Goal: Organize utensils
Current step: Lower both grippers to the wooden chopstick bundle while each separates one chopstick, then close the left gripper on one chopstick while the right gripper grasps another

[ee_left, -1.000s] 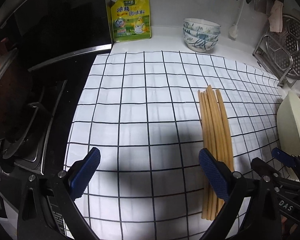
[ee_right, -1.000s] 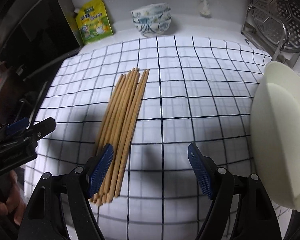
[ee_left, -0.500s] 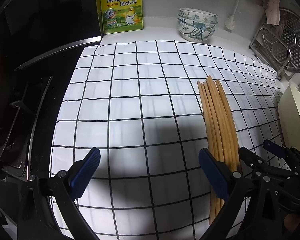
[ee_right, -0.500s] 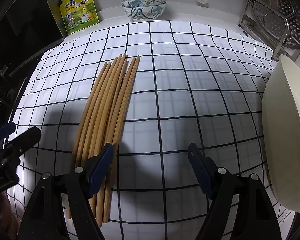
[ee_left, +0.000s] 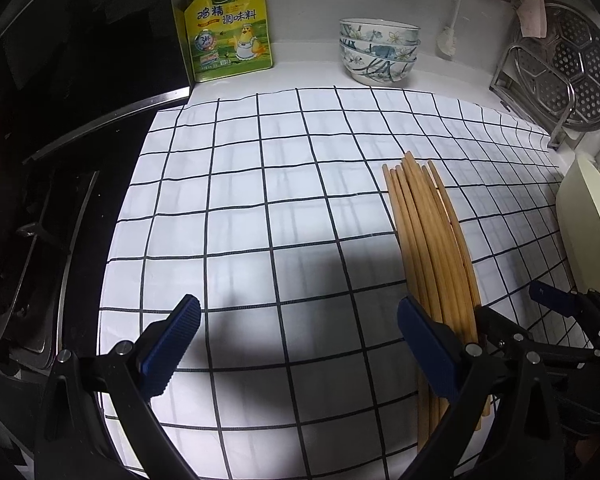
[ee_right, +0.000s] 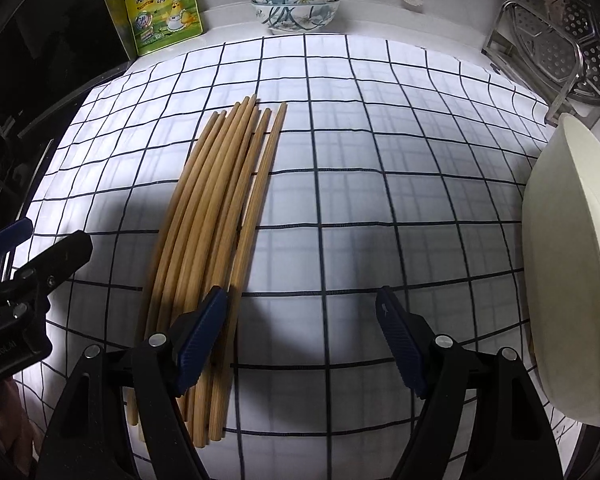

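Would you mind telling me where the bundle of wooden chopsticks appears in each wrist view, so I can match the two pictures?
Left wrist view: wooden chopsticks lie right of centre, running down behind the left gripper's right finger.
Right wrist view: the chopsticks lie left of centre, running down behind the right gripper's left finger.
Shared landmark: stacked floral bowls at the back wall.

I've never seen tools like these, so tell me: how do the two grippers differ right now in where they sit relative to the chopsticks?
The left gripper hangs over bare checked cloth, with the chopsticks beyond its right finger. The right gripper has the bundle under its left finger. Both are open, blue-padded and holding nothing.
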Demonstrator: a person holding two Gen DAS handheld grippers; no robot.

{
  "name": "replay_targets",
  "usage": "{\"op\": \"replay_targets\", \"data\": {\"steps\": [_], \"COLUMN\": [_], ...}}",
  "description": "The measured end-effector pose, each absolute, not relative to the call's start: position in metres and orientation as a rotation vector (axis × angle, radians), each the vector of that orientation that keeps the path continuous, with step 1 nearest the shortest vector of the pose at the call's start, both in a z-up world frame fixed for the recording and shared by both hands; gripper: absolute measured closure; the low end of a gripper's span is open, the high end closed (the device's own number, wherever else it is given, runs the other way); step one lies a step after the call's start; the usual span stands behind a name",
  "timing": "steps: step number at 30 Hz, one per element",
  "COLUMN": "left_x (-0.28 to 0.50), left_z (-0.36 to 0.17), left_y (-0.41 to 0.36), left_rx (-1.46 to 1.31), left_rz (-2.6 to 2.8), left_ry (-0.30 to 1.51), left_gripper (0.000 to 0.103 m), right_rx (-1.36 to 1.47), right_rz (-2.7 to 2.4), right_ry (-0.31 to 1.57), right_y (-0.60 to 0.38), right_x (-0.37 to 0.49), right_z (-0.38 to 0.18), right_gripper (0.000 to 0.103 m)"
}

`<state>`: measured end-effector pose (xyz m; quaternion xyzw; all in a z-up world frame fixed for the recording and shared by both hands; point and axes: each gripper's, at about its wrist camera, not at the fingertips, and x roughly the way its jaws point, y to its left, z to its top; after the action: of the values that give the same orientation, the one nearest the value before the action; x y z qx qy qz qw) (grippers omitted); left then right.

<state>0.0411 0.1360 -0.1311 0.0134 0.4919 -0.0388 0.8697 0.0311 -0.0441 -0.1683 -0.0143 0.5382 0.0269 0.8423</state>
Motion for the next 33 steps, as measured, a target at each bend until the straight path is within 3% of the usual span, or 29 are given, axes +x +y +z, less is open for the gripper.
{"op": "replay_targets", "data": {"steps": [33], "left_x": [0.048], "left_z": [-0.164], "left_y": [0.102], "left_rx": [0.096], "left_rz": [-0.080], "left_ry": [1.106], "left_gripper": [0.005], "right_rx": [-0.007], "right_rz": [0.008], "right_ry": [1.104], "right_y": [-0.079], "right_x": [0.018], "right_z": [-0.168], "right_gripper": [0.030]}}
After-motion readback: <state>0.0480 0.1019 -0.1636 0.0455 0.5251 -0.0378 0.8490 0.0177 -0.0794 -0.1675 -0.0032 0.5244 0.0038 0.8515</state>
